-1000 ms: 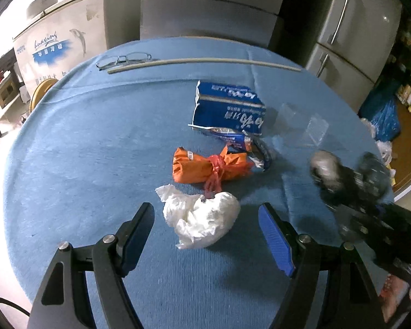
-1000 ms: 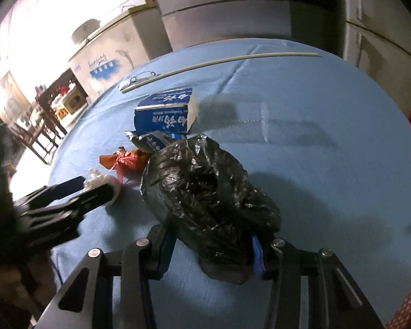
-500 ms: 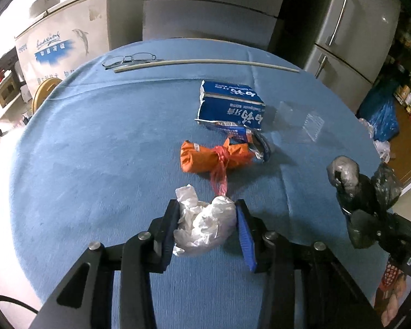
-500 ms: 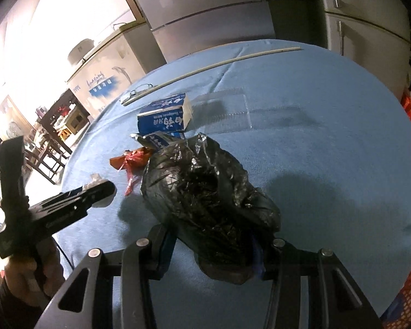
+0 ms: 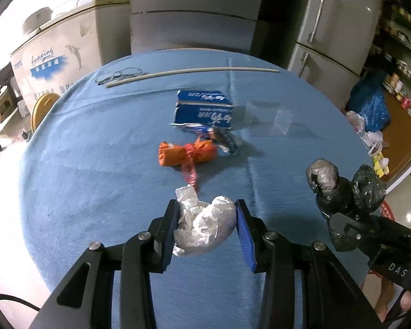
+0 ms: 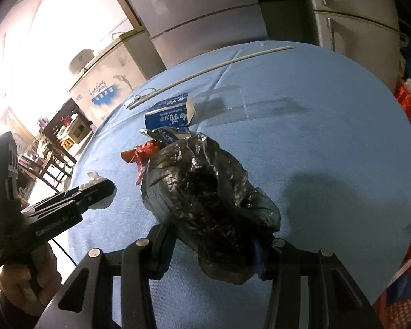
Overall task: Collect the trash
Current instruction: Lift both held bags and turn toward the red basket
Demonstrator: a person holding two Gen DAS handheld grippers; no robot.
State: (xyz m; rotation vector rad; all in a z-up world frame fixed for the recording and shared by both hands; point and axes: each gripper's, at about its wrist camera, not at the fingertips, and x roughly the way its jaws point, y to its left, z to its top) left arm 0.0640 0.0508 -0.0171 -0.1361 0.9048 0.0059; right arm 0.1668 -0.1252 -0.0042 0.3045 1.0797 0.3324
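Observation:
My left gripper (image 5: 207, 230) is shut on a crumpled white plastic bag (image 5: 205, 229), held a little above the blue tablecloth (image 5: 96, 164). My right gripper (image 6: 213, 249) is shut on a crumpled black plastic bag (image 6: 205, 200); in the left wrist view that black bag (image 5: 342, 189) hangs at the right. Farther on lie an orange wrapper tied with red ribbon (image 5: 186, 152), a torn blue foil packet (image 5: 224, 138) and a blue carton (image 5: 205, 109). In the right wrist view the left gripper's fingers (image 6: 96, 192) show at the left, with a hand on the handle below.
A clear plastic sheet (image 5: 271, 118) lies right of the carton. Glasses (image 5: 117, 75) and a long pale stick (image 5: 191, 72) lie near the table's far edge. Fridges (image 5: 328, 22) and a chest freezer (image 5: 54, 63) stand behind. A blue bag (image 5: 370, 107) sits on the floor at right.
My left gripper closed on the white bag and lifted it off the cloth, drawing back. The right gripper, still holding the black bag, shifted sideways and rose slightly.

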